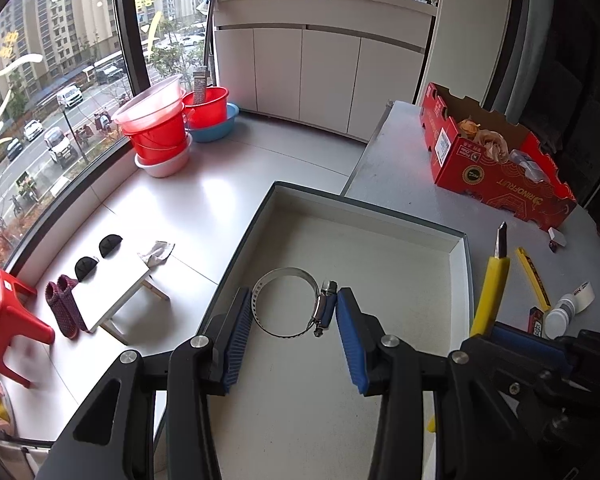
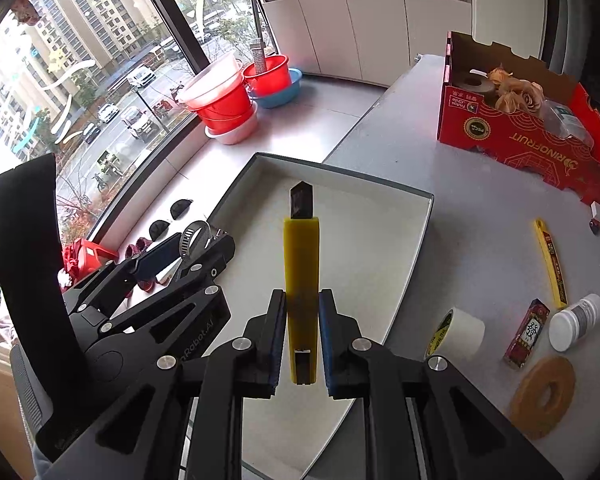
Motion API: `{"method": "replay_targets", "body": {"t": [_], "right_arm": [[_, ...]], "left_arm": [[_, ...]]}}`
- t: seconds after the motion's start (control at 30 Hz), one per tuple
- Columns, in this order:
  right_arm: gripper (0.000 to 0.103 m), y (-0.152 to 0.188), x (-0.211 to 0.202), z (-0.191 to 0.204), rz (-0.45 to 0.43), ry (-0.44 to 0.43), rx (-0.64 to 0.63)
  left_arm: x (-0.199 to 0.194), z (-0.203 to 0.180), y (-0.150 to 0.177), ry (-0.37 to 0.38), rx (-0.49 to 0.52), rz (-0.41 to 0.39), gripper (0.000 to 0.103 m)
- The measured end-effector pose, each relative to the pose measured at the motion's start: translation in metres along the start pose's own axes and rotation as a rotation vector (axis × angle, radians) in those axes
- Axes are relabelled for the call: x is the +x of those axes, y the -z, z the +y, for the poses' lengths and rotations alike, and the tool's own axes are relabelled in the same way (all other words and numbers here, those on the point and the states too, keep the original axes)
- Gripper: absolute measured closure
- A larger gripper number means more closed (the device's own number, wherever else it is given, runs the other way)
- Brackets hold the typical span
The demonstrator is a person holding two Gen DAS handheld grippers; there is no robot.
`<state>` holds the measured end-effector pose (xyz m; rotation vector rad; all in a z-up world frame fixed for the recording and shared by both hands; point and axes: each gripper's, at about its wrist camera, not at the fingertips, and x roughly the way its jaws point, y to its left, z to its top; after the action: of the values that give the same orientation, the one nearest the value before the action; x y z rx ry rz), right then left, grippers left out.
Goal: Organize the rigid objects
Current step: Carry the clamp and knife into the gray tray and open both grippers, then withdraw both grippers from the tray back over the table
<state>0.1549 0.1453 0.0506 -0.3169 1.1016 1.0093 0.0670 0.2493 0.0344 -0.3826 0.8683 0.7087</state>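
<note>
My left gripper (image 1: 294, 295) is shut on a metal hose clamp (image 1: 260, 312); its blue pads press the ring's left side and its screw housing. It hangs low over a shallow white tray (image 1: 364, 205) with a dark rim. My right gripper (image 2: 302, 295) is shut on a yellow utility knife (image 2: 301, 256) with its dark blade out, pointing away over the same tray (image 2: 342, 172). The right wrist view shows the left gripper (image 2: 192, 249) and the hose clamp (image 2: 193, 236) at the tray's left edge. The left wrist view shows the knife (image 1: 492, 292) at the tray's right side.
On the grey table right of the tray lie a yellow blade case (image 2: 550, 264), a white bottle (image 2: 574, 322), a small red box (image 2: 526, 334), a tape roll (image 2: 456, 334) and a tan ring (image 2: 542, 396). A red cardboard box (image 2: 520, 140) stands at the back. Red buckets (image 1: 156, 128) stand by the window.
</note>
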Motion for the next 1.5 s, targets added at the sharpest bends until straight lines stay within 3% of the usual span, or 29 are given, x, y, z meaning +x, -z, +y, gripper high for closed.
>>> {"method": "replay_targets", "body": {"t": [0.43,0.5,0.57,0.6,0.7,0.73,0.83,0.87,1.5], "right_arm": [[0.085,-0.007,0.038,-0.023,0.032,0.029,0.075],[0.085,-0.006,0.039,-0.024,0.032,0.038,0.067],[0.082,-0.004,0.038,-0.025,0.028,0.066,0.053],[0.071,-0.004,0.036,-0.026,0.021,0.080,0.051],[0.021,-0.003,0.025,-0.034,-0.035,0.131,0.069],[0.020,-0.003,0.022,-0.035,-0.052,0.132,0.070],[0.020,-0.001,0.018,-0.032,-0.045,0.143,0.047],[0.020,0.000,0.017,-0.030,-0.041,0.147,0.040],[0.020,0.032,0.002,-0.008,-0.009,0.151,0.001]], "left_arm": [[0.035,-0.006,-0.003,0.014,0.031,0.043,0.057],[0.037,-0.006,-0.002,-0.005,0.035,0.031,0.048],[0.037,-0.005,-0.001,-0.039,0.034,0.020,0.021],[0.036,-0.003,0.000,-0.054,0.023,0.010,0.020],[0.037,0.010,0.000,-0.054,-0.030,0.028,0.014],[0.038,0.013,0.000,-0.043,-0.038,0.037,0.008],[0.035,0.013,0.004,-0.060,-0.015,0.042,0.007],[0.034,0.012,0.005,-0.067,-0.004,0.043,0.000],[0.004,0.017,0.032,-0.057,-0.009,0.043,0.000]]}}
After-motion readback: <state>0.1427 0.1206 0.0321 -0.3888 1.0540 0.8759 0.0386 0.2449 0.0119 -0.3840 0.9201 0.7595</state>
